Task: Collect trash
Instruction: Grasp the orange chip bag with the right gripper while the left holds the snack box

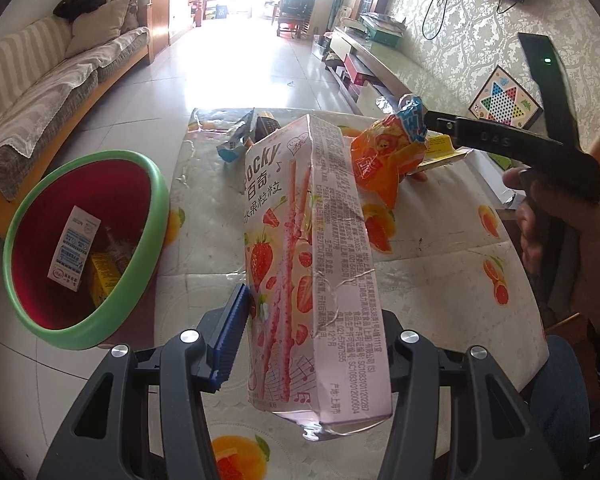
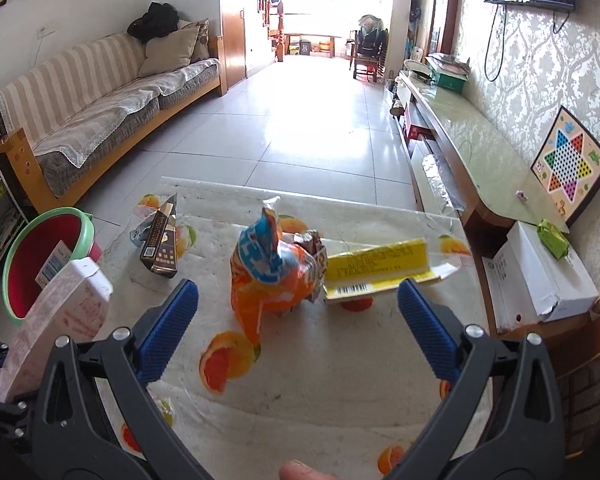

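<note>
My left gripper (image 1: pixel 308 332) is shut on a pink Pocky box (image 1: pixel 312 248) and holds it above the table, to the right of the red bin with a green rim (image 1: pixel 156 216). The box also shows at the left of the right wrist view (image 2: pixel 60 312). The bin (image 2: pixel 85 227) holds a white leaflet (image 1: pixel 74 248) and a yellow packet. My right gripper (image 2: pixel 298 312) is open, its blue pads either side of an orange snack bag (image 2: pixel 268 280) and just short of it. The bag also shows in the left wrist view (image 1: pixel 388 156).
On the fruit-print table (image 2: pixel 340 360) lie a yellow carton (image 2: pixel 380 272), a dark cigarette box (image 2: pixel 160 248) and a blue-grey wrapper (image 1: pixel 236 140). A sofa (image 2: pixel 92 112) stands left, a TV bench (image 2: pixel 460 136) right, a white box (image 2: pixel 540 276) beside the table.
</note>
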